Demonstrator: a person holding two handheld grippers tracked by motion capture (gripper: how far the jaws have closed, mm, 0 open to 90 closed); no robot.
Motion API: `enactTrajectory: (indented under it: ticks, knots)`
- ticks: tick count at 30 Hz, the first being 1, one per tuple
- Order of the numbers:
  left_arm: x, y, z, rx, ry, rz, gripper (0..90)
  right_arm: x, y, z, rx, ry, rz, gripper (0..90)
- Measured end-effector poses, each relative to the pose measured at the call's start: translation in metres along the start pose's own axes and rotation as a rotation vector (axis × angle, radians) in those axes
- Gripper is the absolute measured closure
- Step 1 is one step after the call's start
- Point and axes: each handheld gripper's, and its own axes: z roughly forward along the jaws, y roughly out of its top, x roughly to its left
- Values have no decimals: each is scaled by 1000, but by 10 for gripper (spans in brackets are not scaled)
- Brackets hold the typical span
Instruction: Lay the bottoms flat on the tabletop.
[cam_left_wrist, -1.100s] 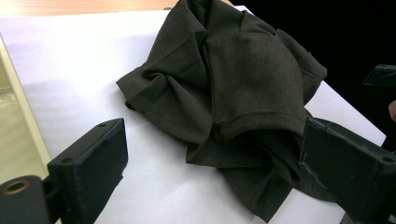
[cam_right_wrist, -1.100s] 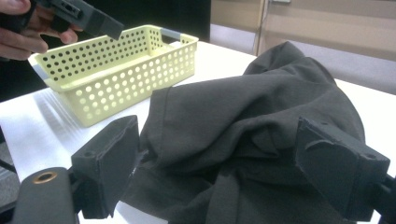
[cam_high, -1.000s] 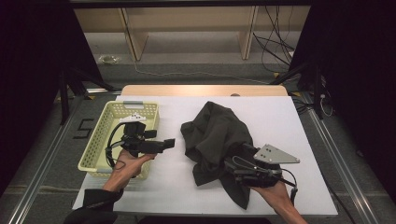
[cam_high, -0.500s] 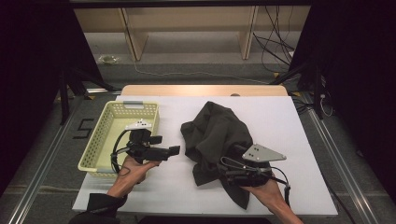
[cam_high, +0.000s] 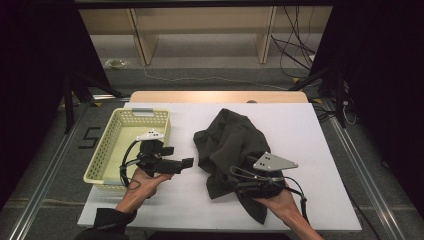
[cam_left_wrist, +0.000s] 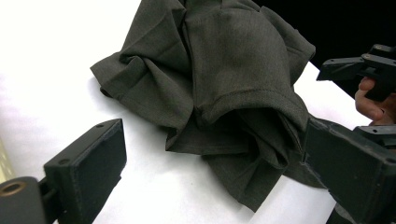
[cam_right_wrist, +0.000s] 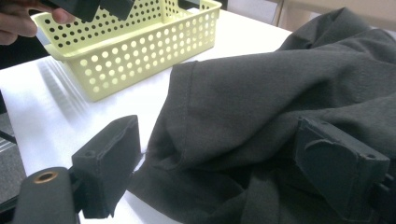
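From the high view I have a dark crumpled garment (cam_high: 235, 145) lying in a heap on the white table (cam_high: 320, 200), right of centre, with a pale yellow perforated basket (cam_high: 107, 150) at the left edge. I see nothing lying in the basket, though my left hand and its tool cover part of its near corner. My left gripper (cam_high: 186, 162) hangs just beside the basket's right wall, jaws pointing toward the cloth and apart from it; my right gripper (cam_high: 235, 186) sits low at the near edge of the heap, over the fabric. In the left gripper view, the jaws stand wide apart with bare table and the garment's (cam_left_wrist: 224, 88) near-left folds between them, nothing pinched; the other tool (cam_left_wrist: 359, 70) shows at the far right. In the right gripper view, my jaws are likewise spread, one pad on the table side and the other resting against the cloth (cam_right_wrist: 280, 102), with a hemmed edge lying between them, and the basket (cam_right_wrist: 140, 51) beyond, its visible inside bare. I judge this to be the approach before a first grasp: both tools are closing in on the garment and neither holds it. The next move, as I read it, calls for easing the right jaws onto that hem and closing, then bringing the left tool across to a second edge.
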Motion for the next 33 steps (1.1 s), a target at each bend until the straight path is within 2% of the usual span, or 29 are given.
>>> enactTrajectory:
  ticks: [6,14,18,21,23,25,26,27,29,30,31,33]
  knots:
    - [2,-2,5,10,4,9,60,-1,5,10,22,3,-10,185]
    - [4,-6,8,22,1,16,60,1,12,26,72,29,-12,249]
    - [5,-7,7,20,4,12,60,6,12,36,115,4,-35,298]
    - [4,-7,8,24,5,18,60,7,12,44,135,-47,-42,402]
    - [3,-7,8,27,2,24,60,6,12,46,145,-52,-34,424]
    - [2,-7,9,28,1,26,60,4,12,47,155,-64,-28,492]
    - [2,-7,9,31,0,28,61,3,12,48,157,-61,-24,574]
    - [2,-7,9,30,-1,28,61,3,12,48,157,-61,-24,574]
    - [3,-7,10,31,-2,28,61,1,12,47,161,-40,-18,667]
    - [3,-7,10,28,-2,26,62,0,12,46,169,-37,-26,756]
    - [3,-7,10,28,-2,23,62,0,12,46,169,-37,-26,756]
    - [3,-7,10,28,-2,25,63,-2,13,45,177,-27,-25,836]
